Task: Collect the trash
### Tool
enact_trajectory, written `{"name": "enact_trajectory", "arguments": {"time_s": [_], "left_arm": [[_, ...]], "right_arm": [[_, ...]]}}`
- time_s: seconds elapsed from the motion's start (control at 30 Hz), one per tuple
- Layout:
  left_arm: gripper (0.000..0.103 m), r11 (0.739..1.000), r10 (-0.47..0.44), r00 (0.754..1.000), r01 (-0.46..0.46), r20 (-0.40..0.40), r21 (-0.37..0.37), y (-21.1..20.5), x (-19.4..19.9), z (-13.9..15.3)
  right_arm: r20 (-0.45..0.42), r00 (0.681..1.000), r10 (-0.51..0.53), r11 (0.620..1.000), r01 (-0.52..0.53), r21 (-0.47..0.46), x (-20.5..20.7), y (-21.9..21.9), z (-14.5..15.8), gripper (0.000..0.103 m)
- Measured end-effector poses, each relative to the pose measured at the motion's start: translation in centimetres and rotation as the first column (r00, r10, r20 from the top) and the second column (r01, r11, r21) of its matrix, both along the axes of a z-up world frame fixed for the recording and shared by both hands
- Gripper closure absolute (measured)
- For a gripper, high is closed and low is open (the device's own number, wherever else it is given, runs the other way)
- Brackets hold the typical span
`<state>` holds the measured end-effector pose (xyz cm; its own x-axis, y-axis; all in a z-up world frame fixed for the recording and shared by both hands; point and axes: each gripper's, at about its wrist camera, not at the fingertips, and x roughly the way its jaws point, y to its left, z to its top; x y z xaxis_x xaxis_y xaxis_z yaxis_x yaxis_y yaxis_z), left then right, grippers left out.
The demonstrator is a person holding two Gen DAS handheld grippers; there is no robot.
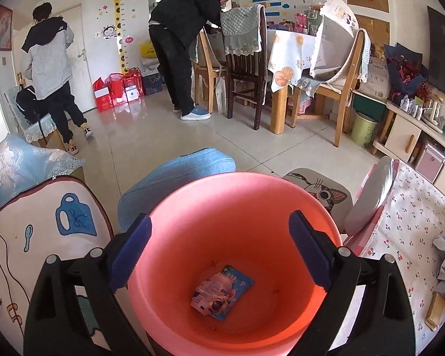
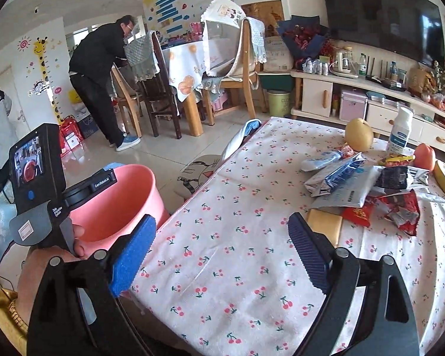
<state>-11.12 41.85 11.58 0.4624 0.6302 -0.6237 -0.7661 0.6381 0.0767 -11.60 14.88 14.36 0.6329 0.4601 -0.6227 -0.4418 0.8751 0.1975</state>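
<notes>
Left wrist view: the left gripper (image 1: 219, 237) hangs over a pink bucket (image 1: 281, 195), its two blue pads spread wide with nothing between them. At the bottom of the bucket lies a crumpled wrapper (image 1: 221, 292), blue and pink; its print is too small to read. Just beyond the bucket rim are a blue cushion (image 1: 175, 172) and a cat-face mat (image 1: 323, 188) on the tiled floor.

Right wrist view: the right gripper (image 2: 222, 240) is held above a table covered with a cherry-print cloth (image 2: 222, 267), jaws also wide apart and empty. To its left, a hand (image 2: 44, 264) holds the other gripper's handle beside the bucket, which stands on the floor just off the table's near corner. Farther along the cloth lies a heap of trash (image 2: 368, 187): silver, blue and red snack bags, overlapping. Behind the heap stand a yellow pear (image 2: 359, 135), a white bottle (image 2: 400, 132) and a red fruit (image 2: 425, 155).

Background: one person (image 1: 187, 38) bends over a dining table, and a second person (image 1: 49, 59) stands near a door.
</notes>
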Motion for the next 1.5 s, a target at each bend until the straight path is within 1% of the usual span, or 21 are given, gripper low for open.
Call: {"name": "enact_trajectory", "arguments": {"time_s": [0.17,0.23,0.37,0.6,0.8,0.9,1.07,1.2,1.3,1.37,1.4,1.5], "left_arm": [[0.009,1.0,-0.002,1.0,0.002,-0.022,0.004,-0.5,0.5,-0.4],[0.009,1.0,-0.003,0.999,0.003,-0.032,0.005,-0.8,0.6,-0.5],[0.009,1.0,-0.014,0.999,0.015,-0.04,0.018,-1.6,0.7,-0.6],[0.009,0.998,-0.049,0.998,0.051,-0.046,0.039,-2.3,0.9,-0.6],[0.009,0.998,-0.061,0.998,0.061,-0.026,0.003,-1.8,0.6,-0.7],[0.009,0.997,-0.08,0.997,0.079,-0.013,-0.013,-1.9,0.5,-0.9],[0.009,0.99,-0.143,0.99,0.143,0.005,0.004,-3.2,1.0,-0.5],[0.009,0.977,-0.211,0.977,0.21,0.015,0.024,-4.8,1.5,-0.1],[0.009,0.962,-0.272,0.962,0.271,0.03,0.021,-6.1,2.0,0.0],[0.009,0.946,-0.323,0.945,0.322,0.044,0.025,-7.2,2.3,0.1],[0.009,0.935,-0.355,0.933,0.354,0.054,0.026,-7.9,2.5,0.2],[0.009,0.889,-0.457,0.886,0.457,0.074,0.024,-10.1,3.3,0.3]], "right_arm": [[0.02,0.999,-0.046,0.999,0.046,0.003,-0.9,-2.9,0.0,0.013],[0.023,0.997,-0.068,0.998,0.068,0.001,-1.3,-4.1,-0.5,0.012],[-0.012,0.995,-0.098,0.995,0.098,0.011,-1.5,-6.0,-1.4,0.012],[-0.016,0.989,-0.149,0.989,0.149,0.003,-2.4,-8.2,-1.7,0.012],[-0.043,0.979,-0.2,0.977,0.203,0.071,-2.4,-9.9,-1.3,0.012],[-0.055,0.969,-0.24,0.964,0.244,0.106,-2.1,-11.5,-1.2,0.012],[-0.081,0.944,-0.32,0.935,0.329,0.131,-1.7,-14.6,-1.7,0.012],[-0.1,0.923,-0.371,0.912,0.382,0.148,-1.3,-17.5,-2.9,0.012],[-0.127,0.909,-0.398,0.895,0.415,0.164,-0.8,-19.6,-4.0,0.012],[-0.149,0.897,-0.416,0.881,0.438,0.177,-0.3,-21.1,-4.6,0.011],[-0.159,0.894,-0.419,0.876,0.444,0.186,0.0,-21.8,-5.0,0.011],[-0.181,0.878,-0.443,0.859,0.473,0.196,0.9,-23.7,-5.9,0.011]]}}
